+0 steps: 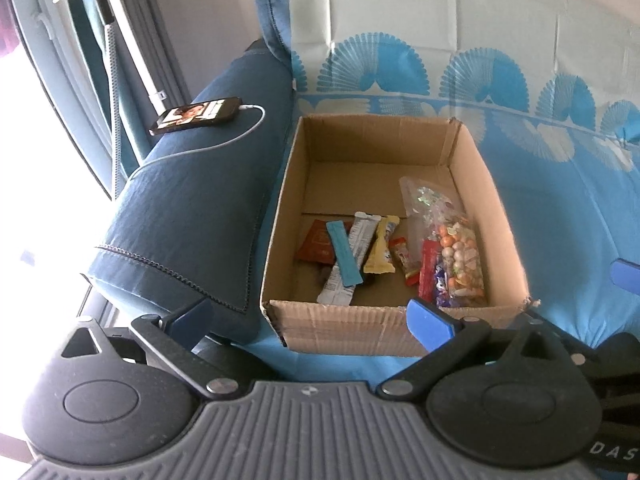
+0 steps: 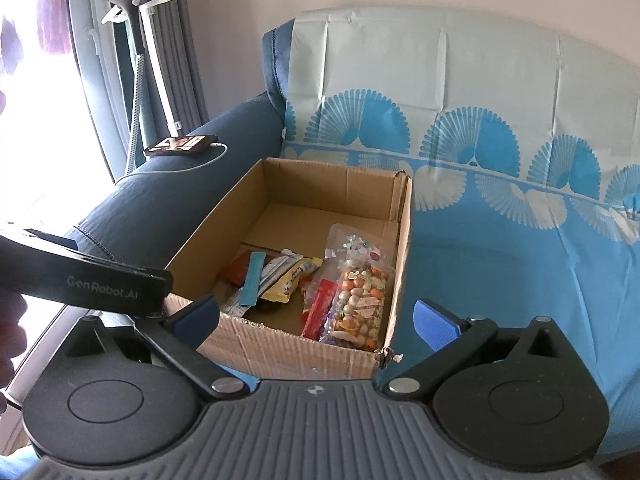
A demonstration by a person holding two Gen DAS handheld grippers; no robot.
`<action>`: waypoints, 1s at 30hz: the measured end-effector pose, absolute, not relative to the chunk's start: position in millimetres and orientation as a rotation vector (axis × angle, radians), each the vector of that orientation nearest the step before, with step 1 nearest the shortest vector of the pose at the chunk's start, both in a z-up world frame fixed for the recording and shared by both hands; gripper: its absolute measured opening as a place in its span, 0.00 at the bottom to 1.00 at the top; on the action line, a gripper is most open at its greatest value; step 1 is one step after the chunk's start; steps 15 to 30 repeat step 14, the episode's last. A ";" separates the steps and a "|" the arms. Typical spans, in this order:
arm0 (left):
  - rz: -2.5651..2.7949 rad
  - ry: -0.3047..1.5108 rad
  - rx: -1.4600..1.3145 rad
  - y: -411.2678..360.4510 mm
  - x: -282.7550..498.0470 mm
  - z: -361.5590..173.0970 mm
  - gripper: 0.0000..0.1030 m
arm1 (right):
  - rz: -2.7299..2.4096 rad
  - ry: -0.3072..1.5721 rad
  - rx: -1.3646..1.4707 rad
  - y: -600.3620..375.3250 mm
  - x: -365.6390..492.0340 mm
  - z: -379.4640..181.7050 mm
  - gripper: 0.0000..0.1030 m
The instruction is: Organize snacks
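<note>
An open cardboard box (image 1: 376, 148) stands on a sofa seat under a blue patterned cloth; it also shows in the right wrist view (image 2: 320, 184). Inside lie several snacks: a clear bag of round candies (image 1: 456, 260) (image 2: 360, 300), a red packet (image 1: 427, 274) (image 2: 320, 312), a yellow bar (image 1: 382, 250), a blue strip (image 1: 346, 252) and a dark red pack (image 1: 318, 245). My left gripper (image 1: 310, 318) is open and empty before the box's near wall. My right gripper (image 2: 316, 318) is open and empty at the near wall too.
The blue sofa armrest (image 1: 192, 200) lies left of the box, with a phone (image 1: 196, 115) on a white charging cable on it. A garment steamer stand (image 2: 136, 32) and curtains stand by the window at left. The left gripper's body (image 2: 80, 280) shows at the right view's left edge.
</note>
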State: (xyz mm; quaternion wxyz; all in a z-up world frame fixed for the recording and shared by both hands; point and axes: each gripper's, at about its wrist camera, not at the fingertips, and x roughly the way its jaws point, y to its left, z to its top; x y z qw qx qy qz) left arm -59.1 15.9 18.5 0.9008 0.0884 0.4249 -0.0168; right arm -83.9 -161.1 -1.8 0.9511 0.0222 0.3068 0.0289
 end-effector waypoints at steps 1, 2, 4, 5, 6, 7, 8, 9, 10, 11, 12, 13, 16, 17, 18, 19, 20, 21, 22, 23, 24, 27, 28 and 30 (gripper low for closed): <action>-0.034 0.878 0.187 15.2 -59.5 18.3 1.00 | 0.060 0.622 0.045 -161.0 -83.9 -1.7 1.00; -0.033 0.876 0.190 14.4 -60.0 18.0 1.00 | 0.061 0.621 0.045 -161.3 -83.6 -1.6 1.00; -0.035 0.877 0.191 13.7 -59.9 17.9 1.00 | 0.061 0.620 0.047 -162.0 -83.6 -1.6 1.00; -0.038 0.881 0.190 13.9 -58.7 17.5 1.00 | 0.060 0.621 0.049 -162.4 -83.6 -1.6 1.00; -0.040 0.884 0.188 14.2 -58.1 17.3 1.00 | 0.059 0.621 0.051 -162.8 -83.4 -1.7 1.00; -0.041 0.887 0.187 14.5 -57.7 17.2 1.00 | 0.059 0.621 0.052 -163.1 -83.2 -1.4 1.00; -0.040 0.887 0.187 14.8 -57.5 16.9 1.00 | 0.060 0.621 0.053 -163.3 -83.0 -1.5 1.00; -0.038 0.887 0.189 14.7 -57.6 16.8 1.00 | 0.061 0.620 0.053 -163.6 -82.9 -1.3 1.00; -0.035 0.886 0.192 15.2 -56.8 16.8 1.00 | 0.062 0.619 0.053 -163.6 -83.0 -1.5 1.00; -0.030 0.885 0.194 15.1 -56.9 16.6 1.00 | 0.064 0.619 0.054 -163.8 -82.6 -1.8 1.00; -0.024 0.883 0.193 15.2 -56.9 16.7 1.00 | 0.066 0.620 0.054 -164.2 -82.0 -2.0 1.00; -0.019 0.881 0.190 15.7 -56.5 16.6 1.00 | 0.066 0.621 0.055 -164.6 -81.4 -2.3 1.00; -0.014 0.880 0.189 15.6 -55.8 16.5 1.00 | 0.067 0.622 0.058 -165.1 -80.7 -2.7 1.00; -0.014 0.880 0.189 15.6 -55.8 16.5 1.00 | 0.067 0.622 0.058 -165.1 -80.7 -2.7 1.00; -0.014 0.880 0.189 15.6 -55.8 16.5 1.00 | 0.067 0.622 0.058 -165.1 -80.7 -2.7 1.00; -0.014 0.880 0.189 15.6 -55.8 16.5 1.00 | 0.067 0.622 0.058 -165.1 -80.7 -2.7 1.00; -0.014 0.880 0.189 15.6 -55.8 16.5 1.00 | 0.067 0.622 0.058 -165.1 -80.7 -2.7 1.00; -0.014 0.880 0.189 15.6 -55.8 16.5 1.00 | 0.067 0.622 0.058 -165.1 -80.7 -2.7 1.00; -0.014 0.880 0.189 15.6 -55.8 16.5 1.00 | 0.067 0.622 0.058 -165.1 -80.7 -2.7 1.00; -0.014 0.880 0.189 15.6 -55.8 16.5 1.00 | 0.067 0.622 0.058 -165.1 -80.7 -2.7 1.00; -0.014 0.880 0.189 15.6 -55.8 16.5 1.00 | 0.067 0.622 0.058 -165.1 -80.7 -2.7 1.00; -0.014 0.880 0.189 15.6 -55.8 16.5 1.00 | 0.067 0.622 0.058 -165.1 -80.7 -2.7 1.00; -0.014 0.880 0.189 15.6 -55.8 16.5 1.00 | 0.067 0.622 0.058 -165.1 -80.7 -2.7 1.00; -0.014 0.880 0.189 15.6 -55.8 16.5 1.00 | 0.067 0.622 0.058 -165.1 -80.7 -2.7 1.00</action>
